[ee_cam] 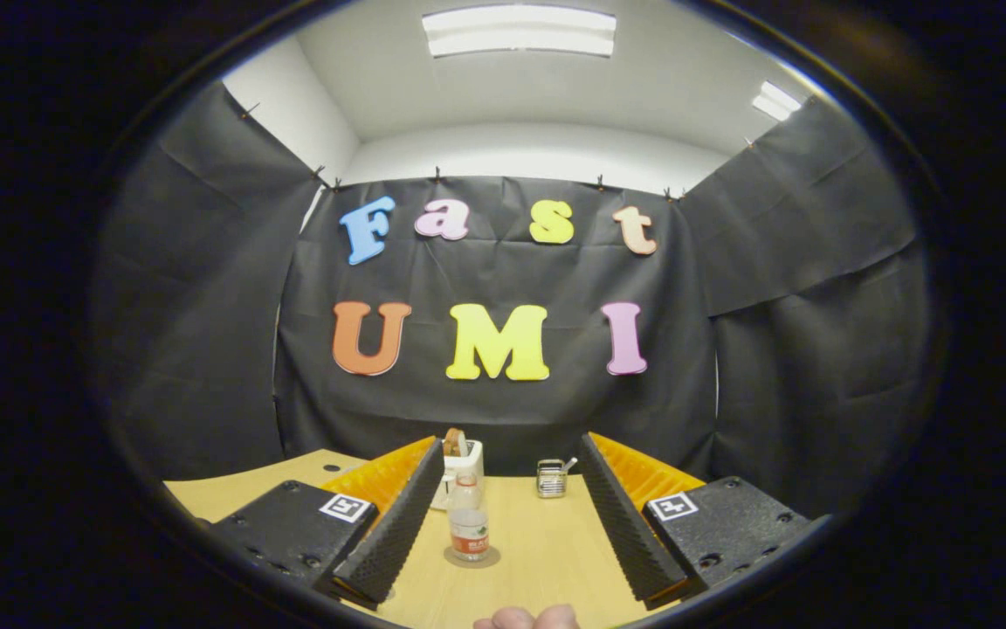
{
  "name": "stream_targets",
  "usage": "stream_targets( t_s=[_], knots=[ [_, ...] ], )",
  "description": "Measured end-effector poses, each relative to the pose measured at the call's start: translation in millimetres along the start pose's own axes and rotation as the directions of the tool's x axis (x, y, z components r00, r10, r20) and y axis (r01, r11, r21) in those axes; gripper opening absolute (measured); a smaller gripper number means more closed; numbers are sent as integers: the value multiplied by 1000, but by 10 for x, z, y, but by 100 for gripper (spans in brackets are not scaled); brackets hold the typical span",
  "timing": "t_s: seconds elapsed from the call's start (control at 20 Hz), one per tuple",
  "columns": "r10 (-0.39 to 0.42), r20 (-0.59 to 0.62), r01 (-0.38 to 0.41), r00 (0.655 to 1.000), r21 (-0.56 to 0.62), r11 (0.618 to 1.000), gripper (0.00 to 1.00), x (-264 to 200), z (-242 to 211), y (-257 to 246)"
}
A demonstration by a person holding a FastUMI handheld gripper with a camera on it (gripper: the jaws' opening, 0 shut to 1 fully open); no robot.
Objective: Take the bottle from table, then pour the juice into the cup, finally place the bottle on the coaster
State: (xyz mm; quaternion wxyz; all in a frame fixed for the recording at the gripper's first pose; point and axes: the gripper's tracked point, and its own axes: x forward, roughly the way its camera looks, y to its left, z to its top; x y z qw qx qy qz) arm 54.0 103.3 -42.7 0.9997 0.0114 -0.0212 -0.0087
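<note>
The gripper (pixel 512 515) is held open, fingers spread wide and empty, with the bottle (pixel 469 517) seen between them, nearer the left finger, already standing on the coaster (pixel 471 556) on the table (pixel 547 550). The bottle is judged light, clear plastic, thin-walled and slightly slippery, so a hold at mid-body around the label is suggested. Open table is left to the right; a white cup (pixel 461 472) just behind and a small metal container (pixel 551 479) farther right should be cleared.
</note>
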Motion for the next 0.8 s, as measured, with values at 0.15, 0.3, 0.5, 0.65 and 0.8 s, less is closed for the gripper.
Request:
stream_targets(
  t_s=[0.15,0.3,0.5,0.65,0.8],
  knots=[
    [21,-26,-20,999,20,1000,100,16,-103,64],
    [33,-43,-33,999,0,999,100,32,-184,112],
    [53,-51,-52,997,23,998,100,44,-248,151],
    [52,-69,-51,996,19,999,100,58,-333,137],
    [54,-73,-52,996,32,998,100,67,-350,108]
  ],
)
